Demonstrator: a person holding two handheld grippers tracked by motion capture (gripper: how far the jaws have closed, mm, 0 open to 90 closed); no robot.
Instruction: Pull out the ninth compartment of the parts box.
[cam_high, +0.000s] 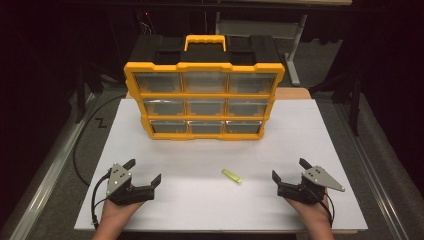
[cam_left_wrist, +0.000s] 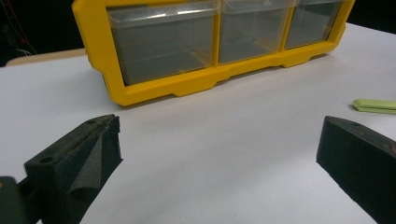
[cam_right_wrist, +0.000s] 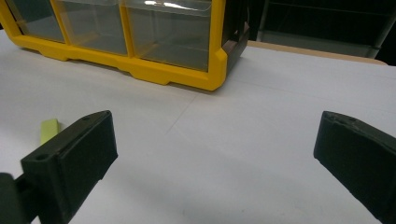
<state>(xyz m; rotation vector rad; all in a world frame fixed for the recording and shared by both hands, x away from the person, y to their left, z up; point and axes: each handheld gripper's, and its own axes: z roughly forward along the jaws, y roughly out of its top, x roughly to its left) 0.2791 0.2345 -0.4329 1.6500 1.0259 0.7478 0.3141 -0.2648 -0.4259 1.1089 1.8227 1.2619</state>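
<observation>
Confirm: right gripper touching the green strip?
Apart. The high view shows bare white table between the right gripper and the green strip; the right gripper view shows the strip outside the open jaws.

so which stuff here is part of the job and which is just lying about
Part of the job:
- yellow-green strip, lying flat between the grippers
- drawer cabinet, all drawers shut
- left gripper, open
- right gripper, open

Just lying about:
- black cable beside the table's left edge

Green strip (cam_high: 231, 175) between spread tongs (cam_high: 148, 171)
</observation>
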